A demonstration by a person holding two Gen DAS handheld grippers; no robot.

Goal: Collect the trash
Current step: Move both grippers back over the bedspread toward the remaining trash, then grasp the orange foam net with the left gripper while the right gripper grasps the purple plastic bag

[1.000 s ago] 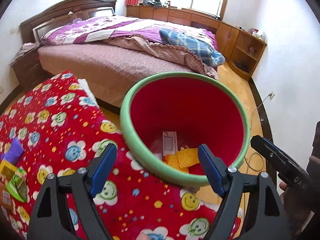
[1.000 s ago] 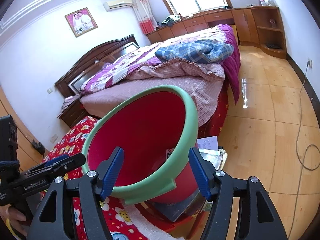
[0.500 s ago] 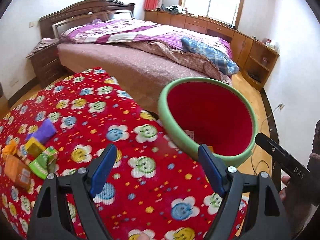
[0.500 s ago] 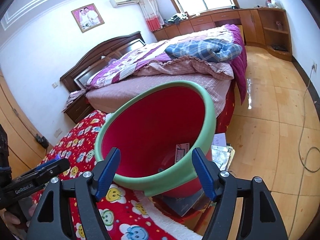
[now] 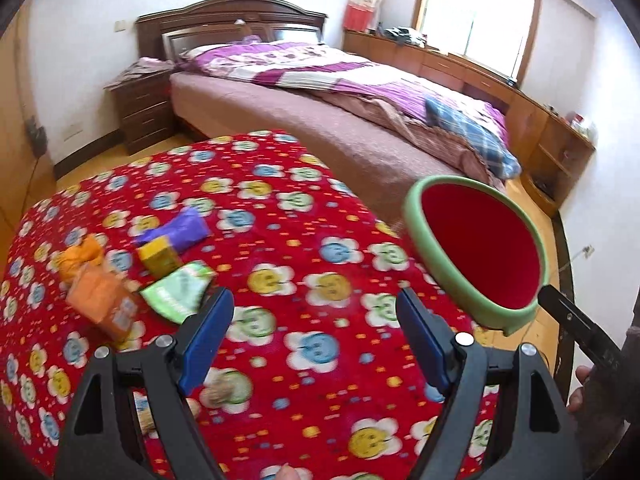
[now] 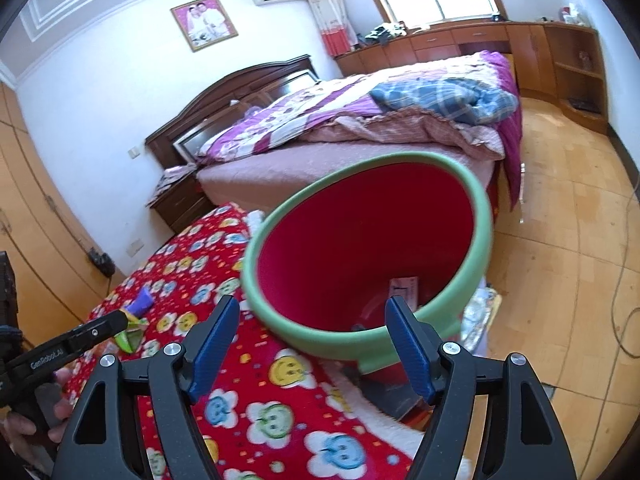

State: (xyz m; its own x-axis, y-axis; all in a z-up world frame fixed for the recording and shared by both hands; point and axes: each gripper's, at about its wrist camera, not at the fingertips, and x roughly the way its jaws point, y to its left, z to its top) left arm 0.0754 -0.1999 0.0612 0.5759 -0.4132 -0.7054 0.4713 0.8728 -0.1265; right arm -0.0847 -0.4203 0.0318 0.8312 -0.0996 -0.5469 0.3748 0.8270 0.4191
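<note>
Hovering over red smiley blanket (image 5: 304, 240): left gripper (image 5: 316, 336), jaws wide, empty. Right gripper (image 6: 310, 344) just been opening, nothing between. Wrappers (image 5: 176, 292) clustered on blanket; red bin (image 6: 372, 256) beside.

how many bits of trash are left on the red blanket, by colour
orange: 2, a crumpled piece and a carton
purple: 1, a wrapper
yellow: 1, a small box
green: 1, a packet
total: 5
</note>
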